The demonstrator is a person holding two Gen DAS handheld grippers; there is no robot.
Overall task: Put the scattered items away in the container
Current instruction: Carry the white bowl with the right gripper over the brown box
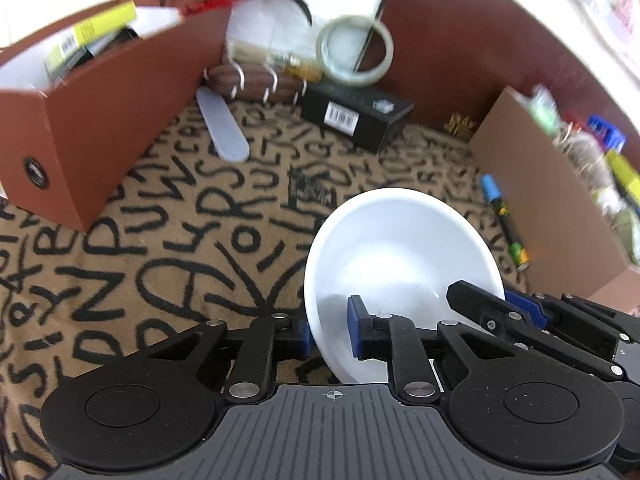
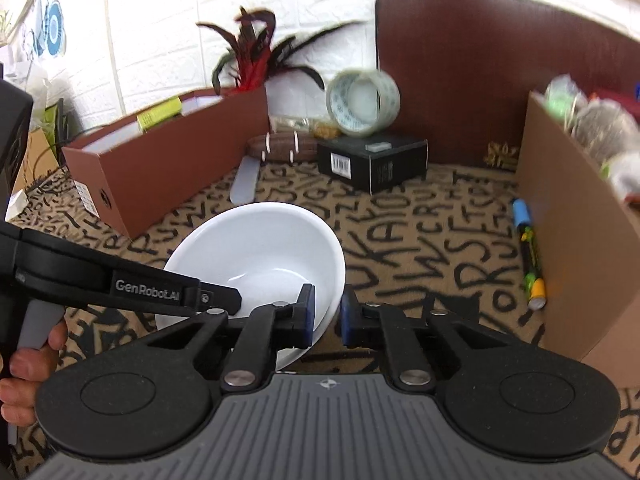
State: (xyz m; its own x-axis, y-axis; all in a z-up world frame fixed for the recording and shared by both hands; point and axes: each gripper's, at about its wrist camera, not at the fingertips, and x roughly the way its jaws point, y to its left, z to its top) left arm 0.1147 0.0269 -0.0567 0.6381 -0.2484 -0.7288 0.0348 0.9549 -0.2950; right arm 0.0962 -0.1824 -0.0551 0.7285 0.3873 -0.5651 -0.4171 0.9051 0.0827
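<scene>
A white bowl (image 1: 400,248) rests tilted on the lettered cloth (image 1: 180,240). My left gripper (image 1: 330,332) is shut on its near left rim, one blue pad inside and one outside. My right gripper (image 2: 326,314) is shut on the right rim of the same bowl (image 2: 260,240). In the left wrist view the right gripper (image 1: 492,300) reaches in from the right. In the right wrist view a finger (image 2: 216,296) of the left gripper comes in from the left. An open brown box (image 1: 80,128) stands at the left and a cardboard box (image 1: 540,208) full of items at the right.
A blue-capped marker (image 1: 504,220) lies beside the cardboard box. At the back sit a black carton (image 1: 356,116), a tape roll (image 1: 354,46), a grey flat stick (image 1: 222,124), a brown ringed bundle (image 1: 256,80) and red feathers (image 2: 252,64). A person's hand (image 2: 24,360) holds the left gripper.
</scene>
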